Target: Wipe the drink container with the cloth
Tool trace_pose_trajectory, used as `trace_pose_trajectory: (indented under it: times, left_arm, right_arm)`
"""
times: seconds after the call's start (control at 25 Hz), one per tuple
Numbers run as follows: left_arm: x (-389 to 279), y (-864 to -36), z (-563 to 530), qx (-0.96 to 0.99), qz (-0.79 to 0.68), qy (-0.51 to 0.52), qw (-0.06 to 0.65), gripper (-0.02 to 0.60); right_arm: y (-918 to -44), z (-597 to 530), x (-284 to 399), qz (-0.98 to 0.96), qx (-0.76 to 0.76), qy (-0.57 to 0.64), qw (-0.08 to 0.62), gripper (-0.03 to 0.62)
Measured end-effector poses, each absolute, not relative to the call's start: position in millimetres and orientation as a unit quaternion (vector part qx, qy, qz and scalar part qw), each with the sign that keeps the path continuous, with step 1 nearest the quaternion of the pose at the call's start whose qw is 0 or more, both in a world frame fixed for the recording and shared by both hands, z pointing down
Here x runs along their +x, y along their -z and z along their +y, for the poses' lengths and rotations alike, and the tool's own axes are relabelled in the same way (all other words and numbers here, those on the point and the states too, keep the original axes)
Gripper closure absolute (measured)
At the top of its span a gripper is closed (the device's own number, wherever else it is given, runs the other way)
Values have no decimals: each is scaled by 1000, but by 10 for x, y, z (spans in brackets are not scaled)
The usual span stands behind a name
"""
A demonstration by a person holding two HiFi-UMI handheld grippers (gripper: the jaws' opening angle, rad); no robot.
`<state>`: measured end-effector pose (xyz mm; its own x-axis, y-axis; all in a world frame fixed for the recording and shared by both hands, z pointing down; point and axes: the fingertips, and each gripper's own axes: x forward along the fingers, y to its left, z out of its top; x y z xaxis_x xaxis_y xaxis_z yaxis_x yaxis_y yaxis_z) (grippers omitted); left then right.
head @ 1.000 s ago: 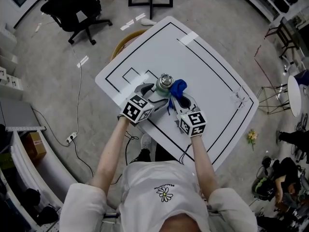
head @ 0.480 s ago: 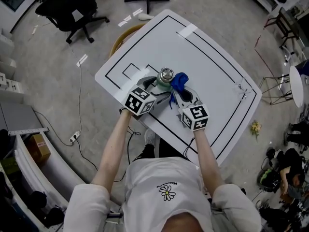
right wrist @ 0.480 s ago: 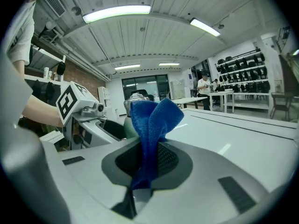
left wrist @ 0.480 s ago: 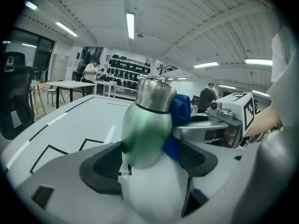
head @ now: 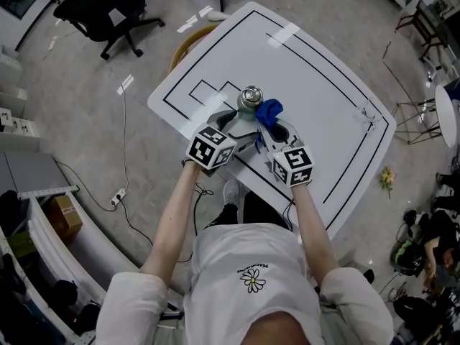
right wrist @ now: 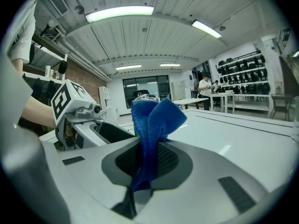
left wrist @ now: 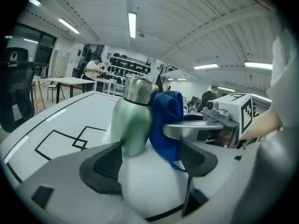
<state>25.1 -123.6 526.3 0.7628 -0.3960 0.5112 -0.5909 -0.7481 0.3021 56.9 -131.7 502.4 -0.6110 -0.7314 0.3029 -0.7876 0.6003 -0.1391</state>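
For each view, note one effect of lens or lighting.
Head view: the table edges bow, with glare on its tape strip. Left gripper view: dark round vignette, and ceiling lines curve behind the bottle. Right gripper view: the ceiling lamp is blown out, the cloth sharp.

Green bottle [left wrist: 133, 122], apparently silver cap [left wrist: 138, 88], blue cloth [right wrist: 152, 120]

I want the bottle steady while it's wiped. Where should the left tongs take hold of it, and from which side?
Probably across the green body of the bottle, below the steel cap: it stands upright, and its sides are round and even there. Come in level from the person's side, where the open left tongs sit; the cloth in the right tongs covers its right flank.
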Motion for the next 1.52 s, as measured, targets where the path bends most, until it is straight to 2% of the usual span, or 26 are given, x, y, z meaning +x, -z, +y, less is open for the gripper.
trace_pose_trajectory:
  times: [0.6,1.52]
  left_arm:
    - [240,-5235,-1563,920,-252,-225,198,210]
    - [88,-5205,-1188,922,-248,-232,185,210]
  right_arm:
    - [-5056,-1345,596,-882,438,-125,119,551]
    - [-4912,-1190,406,-894,420,-99,121,551]
